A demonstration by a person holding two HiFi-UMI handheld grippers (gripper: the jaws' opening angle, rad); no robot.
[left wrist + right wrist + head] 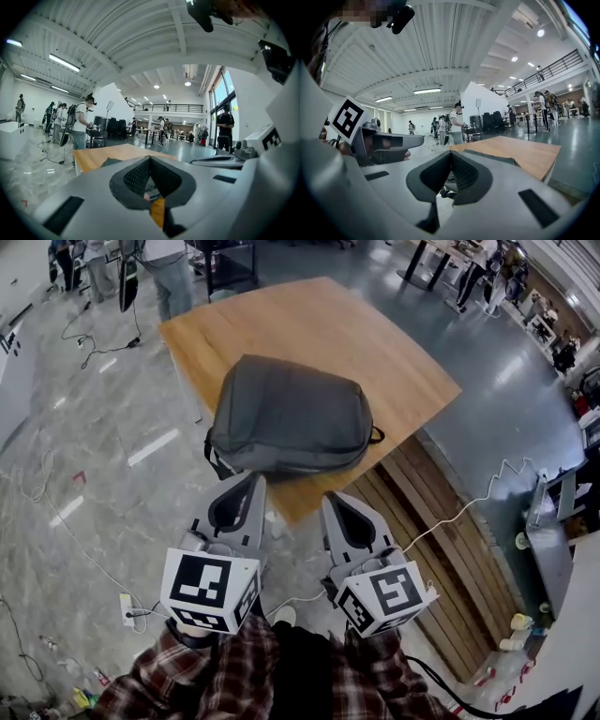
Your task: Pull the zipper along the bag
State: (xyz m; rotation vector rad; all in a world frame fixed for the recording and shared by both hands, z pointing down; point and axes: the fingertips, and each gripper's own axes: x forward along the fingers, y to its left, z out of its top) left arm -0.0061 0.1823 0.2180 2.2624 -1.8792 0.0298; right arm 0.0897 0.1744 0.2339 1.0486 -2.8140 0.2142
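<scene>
Here we are, both tools poised short of the work. The grey bag (291,413) lies flat near the front edge of the wooden tabletop (319,324), at twelve o'clock from the person. The left hand-held gripper (255,479) hovers off the tabletop's near edge at about seven o'clock of the bag, jaws pressed together and holding nothing. The right hand-held gripper (330,498), at five o'clock of the bag, is likewise closed and empty.

The bag looks soft and slumped, light fabric that'll likely bunch and slide if tugged one-sided. A strap (217,465) pokes out at its eight o'clock corner. The zipper pull is too small to make out. Best bet: one gripper pins the fabric beside the track while the other pinches the pull tab.
</scene>
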